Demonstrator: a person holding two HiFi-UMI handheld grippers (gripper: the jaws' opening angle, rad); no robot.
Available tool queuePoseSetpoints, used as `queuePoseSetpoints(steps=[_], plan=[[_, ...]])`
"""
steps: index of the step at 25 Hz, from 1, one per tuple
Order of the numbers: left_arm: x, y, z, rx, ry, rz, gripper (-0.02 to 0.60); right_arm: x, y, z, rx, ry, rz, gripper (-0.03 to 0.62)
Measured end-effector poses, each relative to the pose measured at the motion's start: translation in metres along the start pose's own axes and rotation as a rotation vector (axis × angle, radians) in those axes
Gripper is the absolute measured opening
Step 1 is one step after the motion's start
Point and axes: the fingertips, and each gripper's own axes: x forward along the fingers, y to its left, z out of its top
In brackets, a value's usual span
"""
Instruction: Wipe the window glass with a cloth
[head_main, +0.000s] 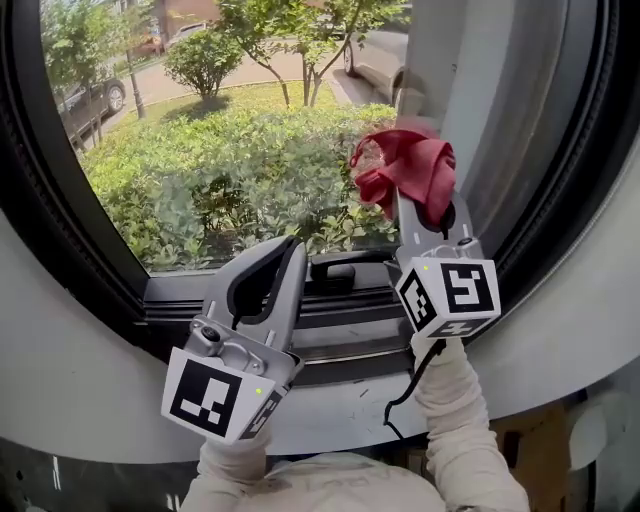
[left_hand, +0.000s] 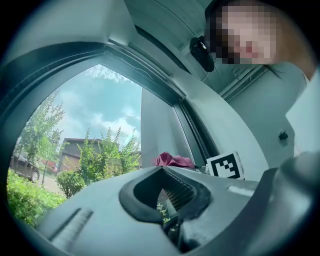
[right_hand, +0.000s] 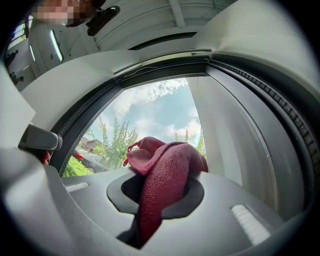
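The window glass (head_main: 230, 150) fills the upper part of the head view, with green bushes behind it. A red cloth (head_main: 405, 170) is bunched at the glass's right edge, and my right gripper (head_main: 415, 205) is shut on it, pointing up at the pane. In the right gripper view the cloth (right_hand: 165, 170) hangs out of the jaws in front of the glass (right_hand: 155, 110). My left gripper (head_main: 288, 248) is lower and to the left, shut with nothing in it, tips near the bottom frame. From the left gripper view the cloth (left_hand: 172, 160) shows beyond the jaws.
A dark window frame (head_main: 70, 230) curves round the glass. A black handle (head_main: 340, 268) sits on the bottom rail between the grippers, above the sill (head_main: 330, 345). White wall surrounds the frame. A black cable (head_main: 405, 385) hangs from the right gripper.
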Motion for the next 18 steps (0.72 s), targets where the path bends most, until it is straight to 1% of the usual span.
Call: queuePoseSetpoints(steps=[4, 8, 11, 15, 18], plan=[[-0.005, 0.000, -0.001, 0.006, 0.007, 0.008, 0.002, 0.000, 0.001, -0.001, 0.021, -0.008, -0.006, 0.067], [-0.022, 0.011, 0.000, 0.008, 0.018, 0.018, 0.002, -0.001, 0.018, -0.002, 0.066, 0.004, 0.010, 0.067], [-0.030, 0.007, 0.004, 0.007, 0.024, 0.018, 0.002, -0.010, 0.036, 0.007, 0.074, -0.001, 0.051, 0.067], [-0.044, 0.007, 0.012, 0.007, 0.029, 0.004, 0.000, -0.027, 0.079, 0.026, 0.058, -0.028, 0.137, 0.067], [-0.057, 0.007, 0.016, 0.005, 0.029, -0.007, 0.002, -0.049, 0.106, 0.037, 0.071, -0.038, 0.187, 0.067]])
